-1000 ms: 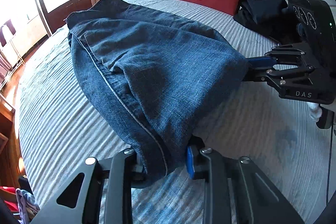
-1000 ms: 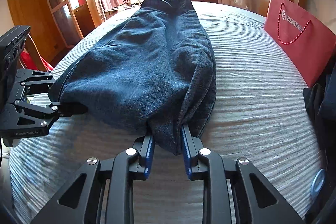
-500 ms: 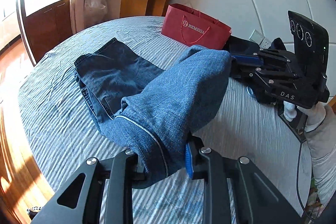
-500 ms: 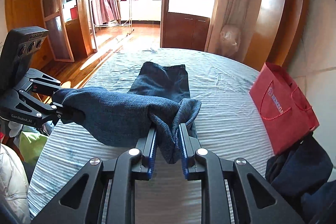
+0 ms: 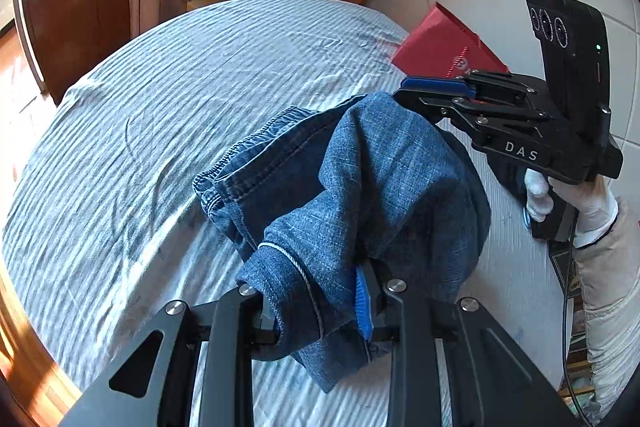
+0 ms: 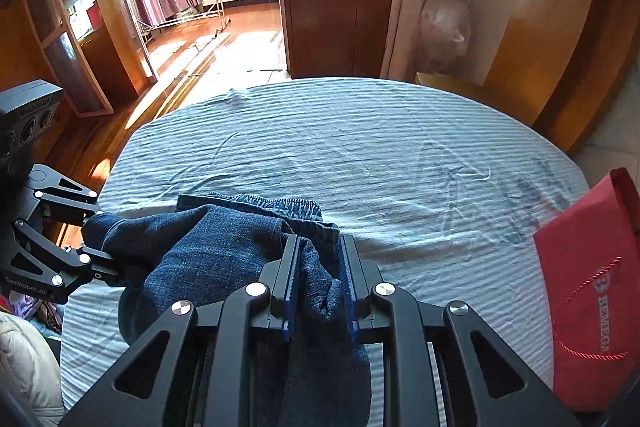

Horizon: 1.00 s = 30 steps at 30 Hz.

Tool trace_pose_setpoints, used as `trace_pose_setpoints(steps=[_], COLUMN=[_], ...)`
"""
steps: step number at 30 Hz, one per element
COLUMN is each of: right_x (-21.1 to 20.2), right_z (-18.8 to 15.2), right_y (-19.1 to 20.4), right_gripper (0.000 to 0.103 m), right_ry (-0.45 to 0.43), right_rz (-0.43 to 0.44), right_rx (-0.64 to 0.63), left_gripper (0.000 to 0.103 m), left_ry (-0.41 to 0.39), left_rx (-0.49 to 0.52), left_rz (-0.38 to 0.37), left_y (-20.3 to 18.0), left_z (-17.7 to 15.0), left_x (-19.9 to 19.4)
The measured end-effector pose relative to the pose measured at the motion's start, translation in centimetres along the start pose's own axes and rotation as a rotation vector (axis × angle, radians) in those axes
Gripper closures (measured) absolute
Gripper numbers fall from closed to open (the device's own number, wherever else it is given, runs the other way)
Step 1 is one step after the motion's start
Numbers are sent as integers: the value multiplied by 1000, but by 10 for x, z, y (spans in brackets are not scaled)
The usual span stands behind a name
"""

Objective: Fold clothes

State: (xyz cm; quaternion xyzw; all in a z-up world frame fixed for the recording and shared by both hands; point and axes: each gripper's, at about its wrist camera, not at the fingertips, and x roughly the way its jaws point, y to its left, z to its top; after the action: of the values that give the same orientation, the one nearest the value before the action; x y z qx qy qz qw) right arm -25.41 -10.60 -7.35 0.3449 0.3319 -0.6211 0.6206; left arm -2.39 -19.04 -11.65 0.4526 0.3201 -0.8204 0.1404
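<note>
On the striped bed [image 6: 360, 147], near a red bag [image 6: 588, 283], each hand-held gripper (left [image 5: 316, 303], right [image 6: 318, 291]) apparently pinches jeans [image 5: 380, 187].

I see dark blue jeans [image 5: 384, 187] with pale seam stitching; sheet [image 6: 360, 147] light blue, finely ribbed in white. Bag [image 6: 592, 291] red, red cord handle. My grippers black, pads [image 6: 289, 287] blue. Glove [image 5: 576, 199] white.
</note>
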Motion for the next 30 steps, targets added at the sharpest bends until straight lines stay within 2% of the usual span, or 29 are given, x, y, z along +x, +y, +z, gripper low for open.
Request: trace_pose_setpoints(steps=[2,5,6,7,8,9,12,15,18,20,23,25,26,28,29,30], right_x=[39,61,59,47,35,22,-17,-55,-71,-74,-68,-59,-55,-49,-47,-46], right_z=[0,-6,-7,-9,-11,-13,-23,-40,-70,-91,-114,-118,-119,-119,-117,-114], right_y=[-8,-17,-21,-25,-29,-33,-41,-39,-40,-40,-35,-32,-30,-26,-23,-21], right_gripper=[84,75,64,58,52,51,45,45,45,45,45,45,47,69,86,97], right_ry=[55,71,63,46,28,9,-41,-68,-46,-30,4,27,38,55,60,66], right_rz=[26,47,56,52,47,42,21,-14,-29,-13,23,43,53,45,25,5], right_rx=[47,110,138,160,182,203,256,281,332,371,404,407,407,393,376,359], left_gripper=[75,70,61,45,38,24,23,23,23,23,23,23,23,25,32,60], left_ry=[31,45,49,45,41,37,-10,-55,-119,-115,-111,-125,-131,-148,-157,-152], left_rx=[-19,-20,-13,18,50,82,160,200,189,142,117,153,170,200,211,214], left_rz=[-38,-123,-152,-161,-169,-176,-127,20,207,277,251,281,304,376,424,467], left_y=[15,26,27,23,17,12,-9,-23,-22,-15,-17,-27,-32,-35,-35,-29], left_z=[2,3,3,1,0,-1,-7,-12,-19,-22,-30,-33,-33,-29,-26,-23], left_x=[15,11,5,-4,-14,-23,-55,-70,-76,-71,-65,-57,-50,-34,-25,-14])
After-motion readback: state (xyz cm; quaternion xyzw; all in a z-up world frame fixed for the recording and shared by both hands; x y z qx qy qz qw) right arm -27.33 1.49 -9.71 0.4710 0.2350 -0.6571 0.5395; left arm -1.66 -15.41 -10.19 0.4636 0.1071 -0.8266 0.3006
